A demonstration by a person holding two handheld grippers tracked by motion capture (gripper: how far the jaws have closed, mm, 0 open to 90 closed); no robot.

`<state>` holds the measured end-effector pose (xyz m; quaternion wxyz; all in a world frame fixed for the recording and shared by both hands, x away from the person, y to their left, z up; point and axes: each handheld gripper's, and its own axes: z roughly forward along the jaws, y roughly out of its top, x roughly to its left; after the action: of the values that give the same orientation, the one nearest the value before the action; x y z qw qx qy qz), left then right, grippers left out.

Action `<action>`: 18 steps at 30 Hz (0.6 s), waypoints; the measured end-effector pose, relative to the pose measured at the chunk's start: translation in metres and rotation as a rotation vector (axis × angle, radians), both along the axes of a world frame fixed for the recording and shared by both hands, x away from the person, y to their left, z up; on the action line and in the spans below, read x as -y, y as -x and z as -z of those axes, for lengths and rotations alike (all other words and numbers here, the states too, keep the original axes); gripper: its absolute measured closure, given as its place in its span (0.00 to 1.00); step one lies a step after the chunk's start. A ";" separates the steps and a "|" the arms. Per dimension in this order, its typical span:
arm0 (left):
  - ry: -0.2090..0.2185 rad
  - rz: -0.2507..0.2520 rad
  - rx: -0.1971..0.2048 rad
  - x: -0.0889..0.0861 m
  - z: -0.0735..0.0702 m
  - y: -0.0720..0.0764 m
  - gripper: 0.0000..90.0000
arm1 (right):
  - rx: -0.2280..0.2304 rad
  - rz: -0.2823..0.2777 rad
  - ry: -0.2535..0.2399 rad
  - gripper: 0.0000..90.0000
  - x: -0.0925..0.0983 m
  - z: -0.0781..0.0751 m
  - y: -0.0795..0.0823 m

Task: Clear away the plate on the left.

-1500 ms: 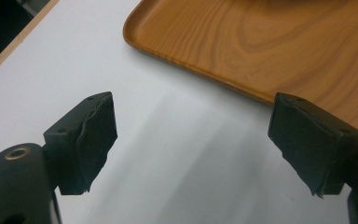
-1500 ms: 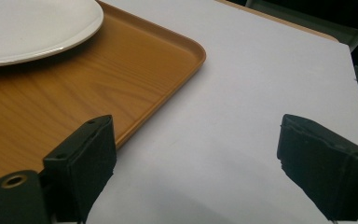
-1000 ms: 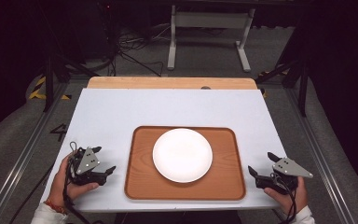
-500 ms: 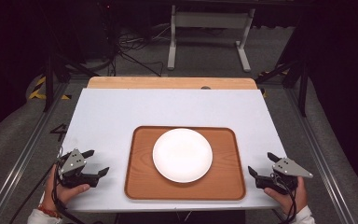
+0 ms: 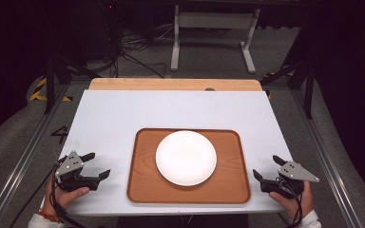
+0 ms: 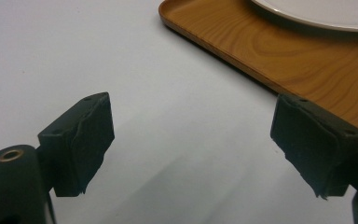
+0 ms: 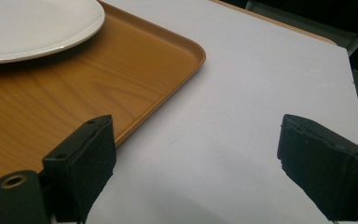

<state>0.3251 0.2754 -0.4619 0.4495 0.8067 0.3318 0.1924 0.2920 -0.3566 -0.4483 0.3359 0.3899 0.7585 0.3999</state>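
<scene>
A round white plate (image 5: 186, 157) lies in the middle of a brown wooden tray (image 5: 145, 185) on the white table top (image 5: 171, 111). My left gripper (image 5: 99, 165) rests open at the table's near left corner, well left of the tray, nothing between its jaws. My right gripper (image 5: 268, 167) is open at the near right, just off the tray's right edge. In the left gripper view the tray (image 6: 279, 56) and the plate's rim (image 6: 317, 11) sit ahead to the right. In the right gripper view the tray (image 7: 74, 93) and plate (image 7: 32, 23) lie to the left.
A strip of bare wood (image 5: 173, 84) runs along the table's far edge. Beyond it stand a metal stand (image 5: 214, 28) and loose cables (image 5: 128, 52) on a dark floor. Metal rails (image 5: 24, 156) flank the table on both sides.
My left gripper has drawn back to the left and towards the near edge, away from the tray. The right gripper, the tray and the plate have stayed put.
</scene>
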 end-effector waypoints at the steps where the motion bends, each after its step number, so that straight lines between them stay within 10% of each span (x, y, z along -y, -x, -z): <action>1: -0.001 0.003 0.008 0.000 -0.001 0.001 0.16 | 0.000 -0.001 0.001 0.13 0.000 0.000 0.000; 18: -0.060 0.008 0.026 0.007 -0.003 0.002 0.15 | -0.001 -0.001 0.005 0.14 -0.001 0.000 0.000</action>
<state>0.3233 0.2687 -0.4591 0.4303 0.8186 0.3167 0.2110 0.2921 -0.3560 -0.4482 0.3360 0.3888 0.7599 0.3981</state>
